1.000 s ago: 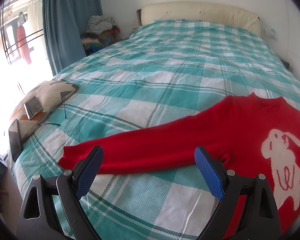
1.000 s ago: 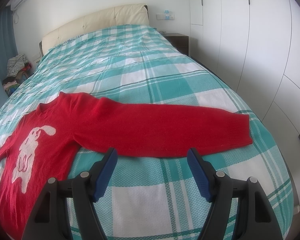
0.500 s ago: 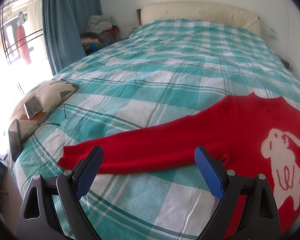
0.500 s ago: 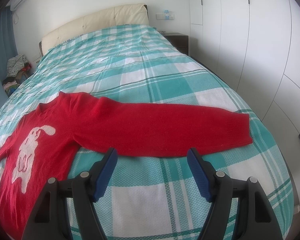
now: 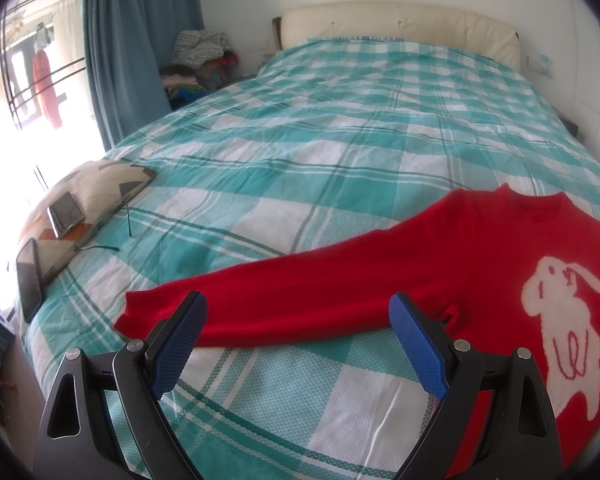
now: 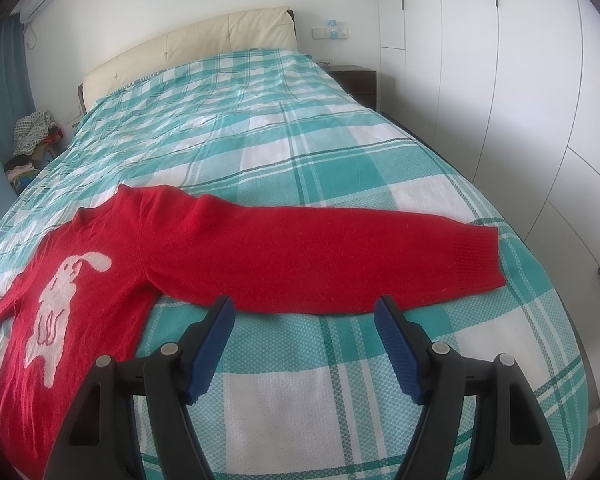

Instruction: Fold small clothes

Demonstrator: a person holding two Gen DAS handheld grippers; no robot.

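Through the left wrist camera I saw my left tool (image 5: 298, 312) poised above the bed (image 5: 340, 152), its blue pads (image 5: 178, 346) spread wide apart with nothing between them. The red sweater (image 5: 440, 264) lay flat on the teal and white checked cover, face up, a white rabbit (image 5: 560, 320) knitted on its chest. One sleeve (image 5: 284, 300) stretched out toward nine o'clock, its cuff ending just beyond the left pad at about eight o'clock in that view. The collar pointed toward the cream headboard (image 5: 396, 20) at twelve o'clock. At nine o'clock, on the bed's edge, sat a patterned cushion (image 5: 100, 184) with two phones (image 5: 64, 212) resting on it. A blue curtain (image 5: 140, 40) hung at eleven o'clock, with a heap of clothes (image 5: 200, 52) beside it.

Through the right wrist camera my right tool (image 6: 303, 312) was also open, pads (image 6: 396, 352) well apart and clear of the fabric, with bare bedcover between them. The sweater (image 6: 100, 280) filled the eight o'clock part of that view, and its other sleeve (image 6: 340, 256) ran across the middle toward three o'clock, the ribbed cuff (image 6: 480, 256) stopping near the bed's edge. The sleeve's near hem lay just beyond the pad tips. White wardrobe doors (image 6: 520, 80) stood at two o'clock, a dark nightstand (image 6: 356, 80) at one o'clock.
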